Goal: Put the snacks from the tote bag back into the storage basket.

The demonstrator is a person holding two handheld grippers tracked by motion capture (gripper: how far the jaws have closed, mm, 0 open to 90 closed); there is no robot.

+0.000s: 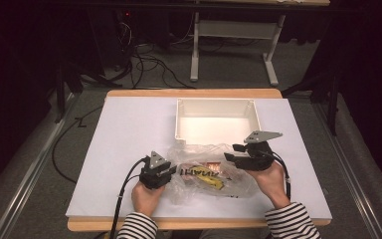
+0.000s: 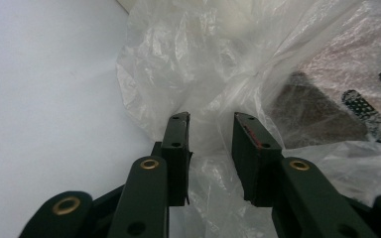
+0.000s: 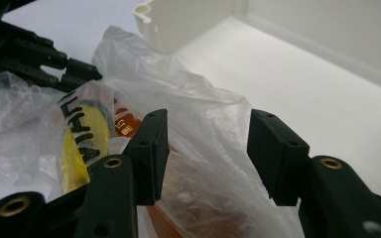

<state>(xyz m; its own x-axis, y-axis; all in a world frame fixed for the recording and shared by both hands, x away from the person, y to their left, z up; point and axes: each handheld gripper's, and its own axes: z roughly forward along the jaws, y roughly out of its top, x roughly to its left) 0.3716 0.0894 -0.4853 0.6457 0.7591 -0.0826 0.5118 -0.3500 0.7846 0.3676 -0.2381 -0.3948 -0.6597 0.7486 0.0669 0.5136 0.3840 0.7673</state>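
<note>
High view is showing a clear plastic bag [image 1: 206,172] lying crumpled on the white table [image 1: 129,144], just in front of an open white bin [image 1: 216,118], with a yellow packet [image 1: 210,180] and a reddish snack pack [image 1: 214,167] inside it. The left gripper [image 1: 168,172] is sitting at the bag's left edge and the right gripper [image 1: 235,152] is hovering at its right end, close to the bin's near wall.

Left gripper view is showing the left gripper [image 2: 211,148] with its jaws parted and a loose fold of film lying between them — the pads are not pressing on it, so I judge nothing is being held there. Right gripper view is showing the right gripper [image 3: 208,153] with jaws standing wide over a raised ridge of the bag [image 3: 198,114], also released.

The risks, as I judge them: the film is thin and slippery, so a pinch on a single layer is likely to slide out or tear. If only one end is being lifted, the yellow packet [image 3: 82,144] could be tipping out of the mouth. The bag could also be snagging on the bin's rim [image 3: 146,15] — it is lying right beside it.
</note>
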